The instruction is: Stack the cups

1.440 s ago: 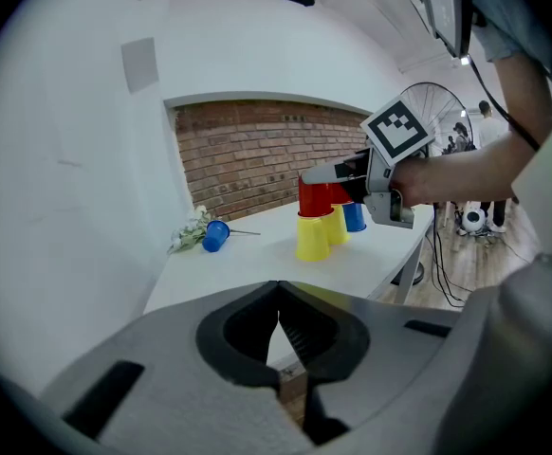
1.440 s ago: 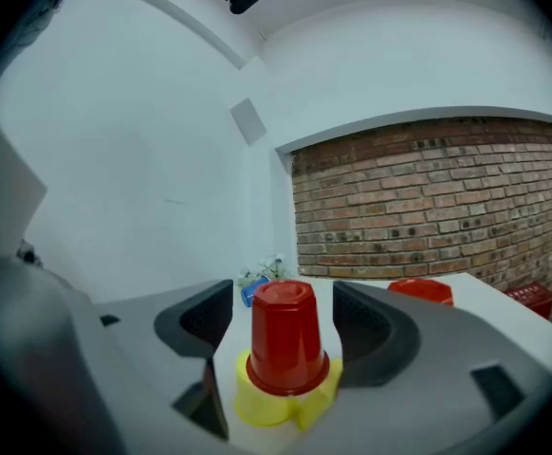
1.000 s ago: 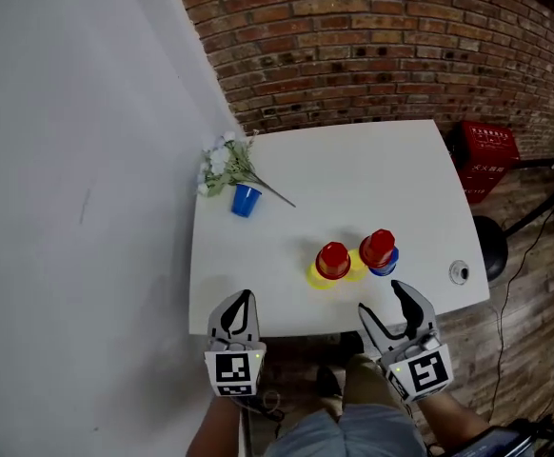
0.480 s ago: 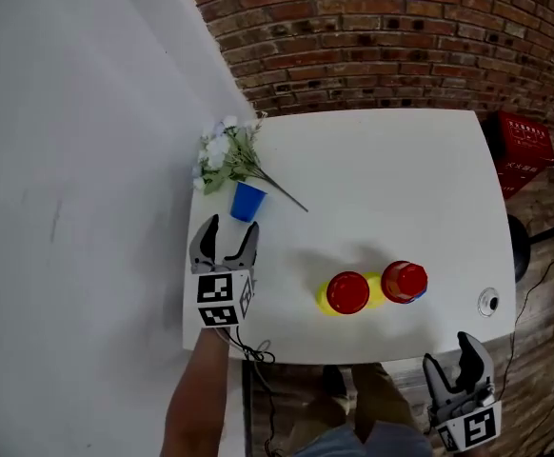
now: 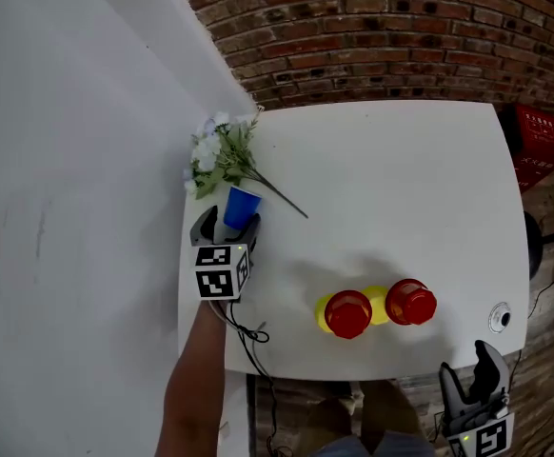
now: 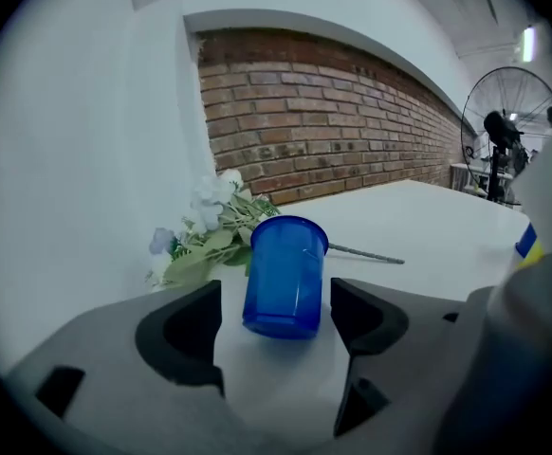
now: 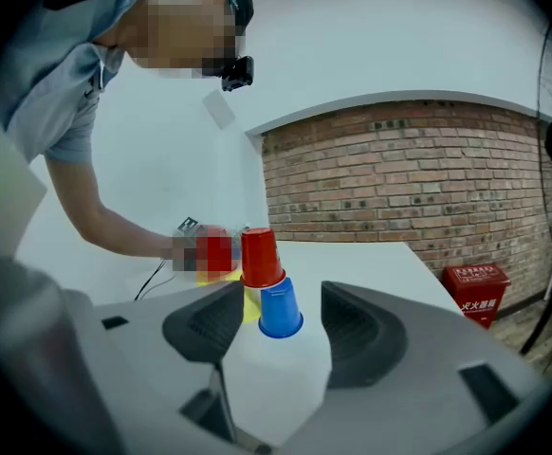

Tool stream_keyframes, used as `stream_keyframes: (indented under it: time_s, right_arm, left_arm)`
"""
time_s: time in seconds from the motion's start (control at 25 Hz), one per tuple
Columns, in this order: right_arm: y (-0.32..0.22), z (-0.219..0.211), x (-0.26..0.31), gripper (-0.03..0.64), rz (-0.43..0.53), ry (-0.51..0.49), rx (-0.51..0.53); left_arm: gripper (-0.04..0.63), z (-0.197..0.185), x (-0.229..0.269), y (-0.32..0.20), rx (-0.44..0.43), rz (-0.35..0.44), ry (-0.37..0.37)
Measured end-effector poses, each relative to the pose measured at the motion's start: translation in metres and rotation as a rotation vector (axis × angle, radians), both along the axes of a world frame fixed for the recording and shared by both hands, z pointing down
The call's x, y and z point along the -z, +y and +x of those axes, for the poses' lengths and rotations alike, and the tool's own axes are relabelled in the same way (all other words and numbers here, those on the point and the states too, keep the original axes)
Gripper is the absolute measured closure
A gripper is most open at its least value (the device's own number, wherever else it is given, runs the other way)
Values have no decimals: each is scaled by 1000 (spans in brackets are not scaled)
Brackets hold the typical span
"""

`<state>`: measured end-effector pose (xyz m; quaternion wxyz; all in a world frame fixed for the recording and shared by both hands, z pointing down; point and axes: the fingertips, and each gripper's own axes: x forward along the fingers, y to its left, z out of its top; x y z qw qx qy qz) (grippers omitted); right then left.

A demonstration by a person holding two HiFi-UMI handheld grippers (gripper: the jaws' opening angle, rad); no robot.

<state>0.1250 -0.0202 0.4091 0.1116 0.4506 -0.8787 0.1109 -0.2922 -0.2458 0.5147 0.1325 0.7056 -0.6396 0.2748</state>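
1. Opening the left gripper (image 5: 226, 225) jaws around the upright blue cup (image 5: 243, 205), pads not touching it; the cup is sitting just beside the flower bunch (image 5: 222, 155).
2. Two red cups (image 5: 349, 313) and a yellow cup (image 5: 377, 305) are sitting well apart from the flower bunch on the table (image 5: 401, 179).
3. The right gripper (image 5: 467, 374) is hanging farthest from the flower bunch, jaws spread, pinching nothing.

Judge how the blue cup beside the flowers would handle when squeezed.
The blue cup seems thin plastic: probably light, may flex under a squeeze. Its base is narrower than its rim, so a nudge could tip it. The left tool, jaws opening, straddles it untouched.
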Motion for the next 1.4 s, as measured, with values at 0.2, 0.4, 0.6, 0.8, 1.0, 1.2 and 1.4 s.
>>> stream_keyframes:
  time_s: [0.2,0.4,0.6,0.8,1.0,1.2,1.4]
  right_arm:
    - [-4,-1,-2,360,-11,-7,21]
    - [-8,-4,-4,362,-18,-15,41]
    - [10,-36,1,362,57,-44,74]
    - [73,-106,-13,364,-31,-50,208]
    - [108,-164,-11,362,-54,-65,245]
    - [107,-189,-12,363,-27,-47,238]
    - [80,-199,-15,368,53,30,197]
  left_arm:
    - [330,2,-10,-1,-32,-68,-52]
    - [334,2,-8,8,-57,-100,-90]
    - [336,-1,1,53,-119,-153,-108]
    - [336,8,20,134,-252,-221,-131]
    - [336,41,36,207,-295,-185,-48]
    - [334,82,29,259,-343,-188,-27]
    - [334,97,10,282,-389,-251,-95]
